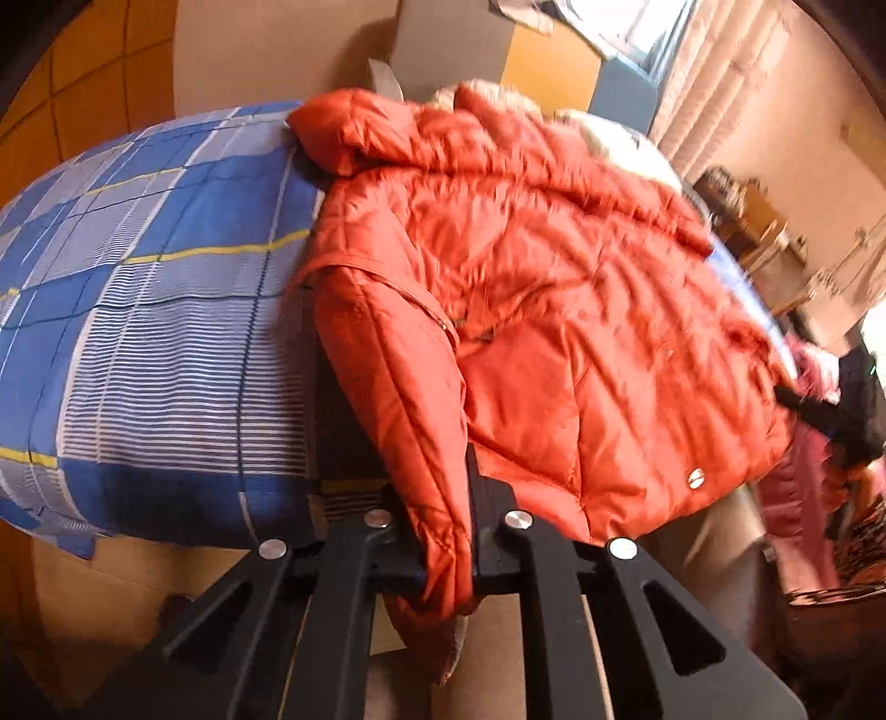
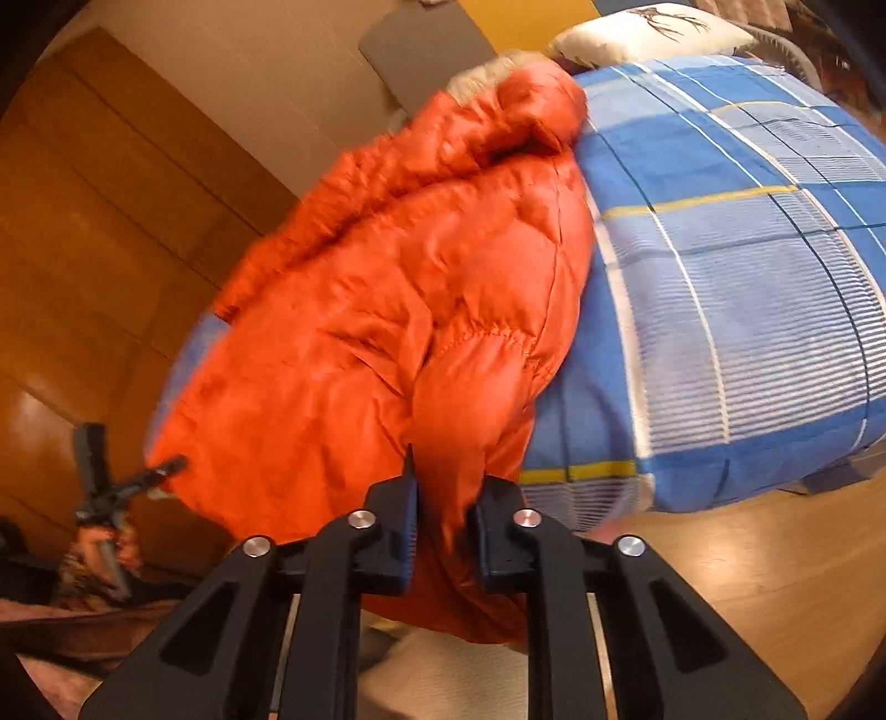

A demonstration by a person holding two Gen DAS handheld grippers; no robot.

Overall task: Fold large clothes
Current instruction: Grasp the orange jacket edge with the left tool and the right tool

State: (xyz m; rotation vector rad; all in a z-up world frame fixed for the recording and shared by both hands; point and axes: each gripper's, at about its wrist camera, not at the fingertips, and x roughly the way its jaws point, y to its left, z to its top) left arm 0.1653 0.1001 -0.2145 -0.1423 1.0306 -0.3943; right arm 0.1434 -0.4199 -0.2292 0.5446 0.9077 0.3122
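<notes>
Left gripper [image 1: 446,545] is clamping a sleeve [image 1: 412,399] of the orange puffer jacket [image 1: 554,310], cuff end hanging below the pads. Right gripper [image 2: 443,531] is pinching the other sleeve [image 2: 476,399] the same way; both sets of jaws are pressing in on fabric, nothing released.

Jacket is lying spread across the near edge of the bed [image 1: 138,310], hood [image 1: 387,133] pointing toward the far end, hem corner with a metal snap [image 1: 696,477] drooping over the bed's edge. Body is sitting flat but puffy and wrinkled.

Progress, judged: early. Both sleeves are gripped, and no fold is showing yet. Remaining: bringing the sleeves in over the body, then doubling the body and hood.

Surface: blue plaid bedcover with yellow lines, soft, sagging at the edges. A white pillow [image 2: 653,30] is resting at the far end. A heap of pink and dark clothes [image 1: 819,443] is waiting beside the bed. Room: wooden floor [image 2: 775,581], cardboard box [image 1: 454,50] behind, curtains [image 1: 714,72] by a bright window. Both views are slightly motion-blurred.
</notes>
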